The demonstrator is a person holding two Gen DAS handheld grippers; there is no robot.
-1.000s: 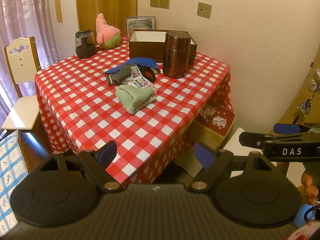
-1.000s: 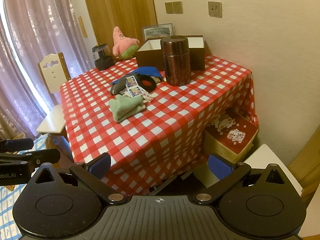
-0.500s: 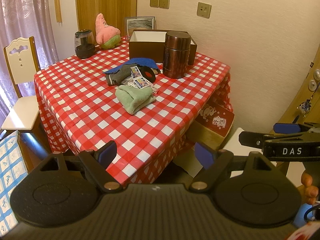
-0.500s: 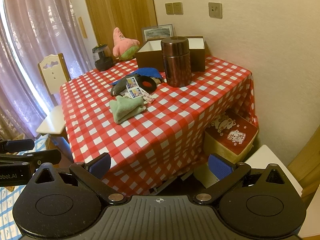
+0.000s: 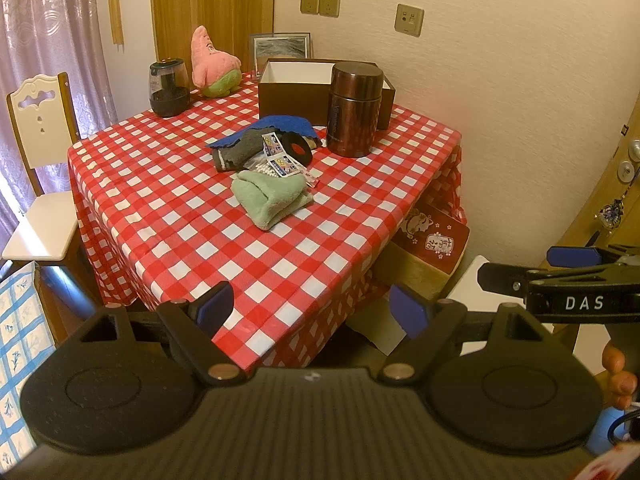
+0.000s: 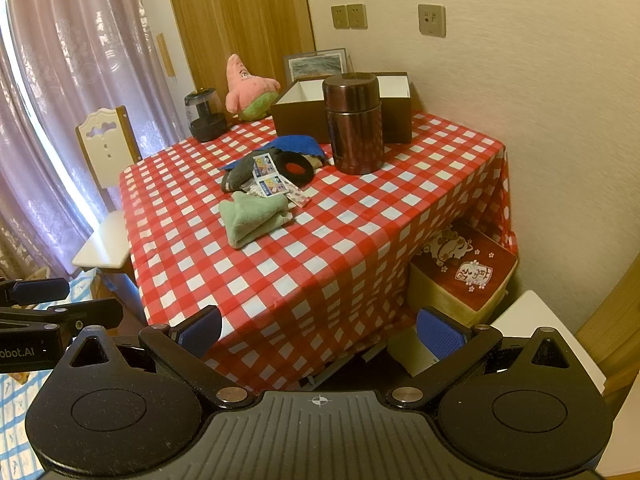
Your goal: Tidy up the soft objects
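Observation:
A folded green towel (image 5: 272, 198) (image 6: 252, 216) lies mid-table on the red checked cloth (image 5: 168, 184) (image 6: 352, 232). Behind it sit a grey sock (image 5: 236, 152) (image 6: 240, 172), a blue cloth (image 5: 280, 124) (image 6: 296, 143), printed packets (image 5: 280, 160) (image 6: 270, 182) and a black disc with a red centre (image 5: 298, 147) (image 6: 295, 167). A pink plush star (image 5: 210, 62) (image 6: 250, 92) stands at the back beside an open brown box (image 5: 296, 88) (image 6: 304, 110). My left gripper (image 5: 310, 310) and right gripper (image 6: 320, 330) hang open and empty, well short of the table's near corner.
A brown metal canister (image 5: 354, 108) (image 6: 354, 122) stands in front of the box. A dark jar (image 5: 169, 88) (image 6: 205, 114) is at the back left. A white chair (image 5: 40, 152) (image 6: 106, 184) stands left; a red-lidded storage box (image 5: 434, 244) (image 6: 464, 276) sits under the table's right side.
Both views have crept very slightly; the table contents are as they were and both grippers stay open.

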